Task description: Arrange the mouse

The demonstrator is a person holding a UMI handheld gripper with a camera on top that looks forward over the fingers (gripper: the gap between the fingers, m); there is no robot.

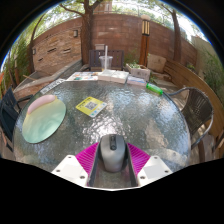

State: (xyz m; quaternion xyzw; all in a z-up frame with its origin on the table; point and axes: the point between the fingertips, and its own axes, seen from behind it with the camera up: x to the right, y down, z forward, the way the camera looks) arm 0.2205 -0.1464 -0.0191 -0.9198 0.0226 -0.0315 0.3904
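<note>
The gripper has both pink pads pressed on the sides of a grey computer mouse, held at the near edge of the round glass table. A round green-grey mouse mat lies at 10 o'clock, a yellow booklet at 11. Risk, imo: the smooth curved shell slips from the pads w/ a light squeeze, or skids on glass if released off the mat

Round glass table bearing a grey mouse, round mat, yellow-green booklet, green marker.
</note>
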